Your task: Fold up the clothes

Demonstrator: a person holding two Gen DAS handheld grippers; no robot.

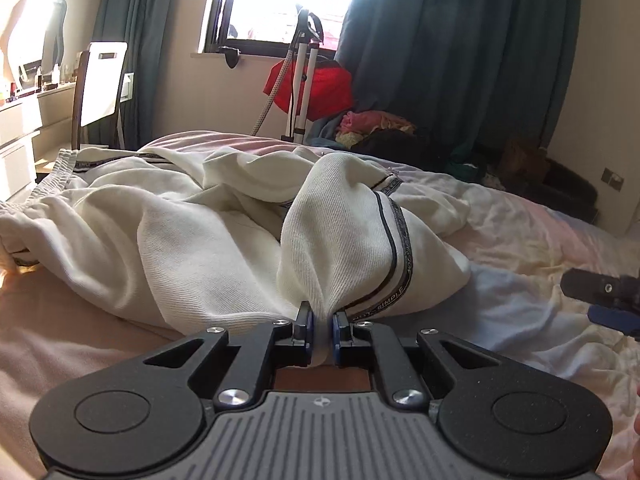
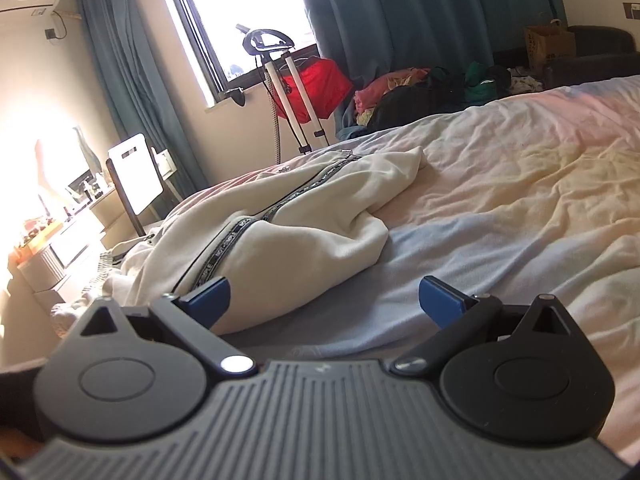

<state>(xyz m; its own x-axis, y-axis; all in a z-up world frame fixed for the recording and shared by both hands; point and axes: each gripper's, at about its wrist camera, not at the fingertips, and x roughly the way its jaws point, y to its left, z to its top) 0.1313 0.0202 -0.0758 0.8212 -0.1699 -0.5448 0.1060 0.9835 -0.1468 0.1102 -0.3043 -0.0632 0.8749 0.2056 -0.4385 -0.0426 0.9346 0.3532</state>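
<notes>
While the left tongs [image 1: 320, 330] pinch a bunched fold of the trousers [image 1: 168, 224] between their blue pads, shut tight on the cloth, the fabric rises from the grip in a ribbed cream peak straight ahead of them. A dark stripe [image 1: 402, 248] with lettering runs down the right side of that peak and curls in toward the pads. Beyond and to the left of the left tongs the rest of the garment lies crumpled on the bed [image 1: 520, 320], its gathered waistband [image 1: 52, 176] far off to the left.

The right tongs [image 2: 326, 300] stand wide open, holding nothing, low over the sheet. Their left pad [image 2: 210, 294] sits just beside, perhaps touching, the near end of the trousers [image 2: 304, 216]; I cannot tell which. Their right pad [image 2: 438, 294] is over bare sheet. From these tongs the garment stretches away ahead and leftward, the stripe [image 2: 236, 236] running along its length. In the left camera's view the tips of the right tongs [image 1: 612, 304] show at the right edge, apart from the cloth.

Ahead of both tongs, past the far edge of the bed [image 2: 520, 184], a steamer stand [image 2: 280, 92] rises in front of the window [image 2: 240, 12], with a red bag [image 2: 320, 84] behind it and a heap of clothes [image 2: 420, 92] below the blue curtain [image 2: 420, 8]. Far to the left stand a white chair [image 2: 136, 176] and a dresser [image 1: 20, 132] in strong sunlight.
</notes>
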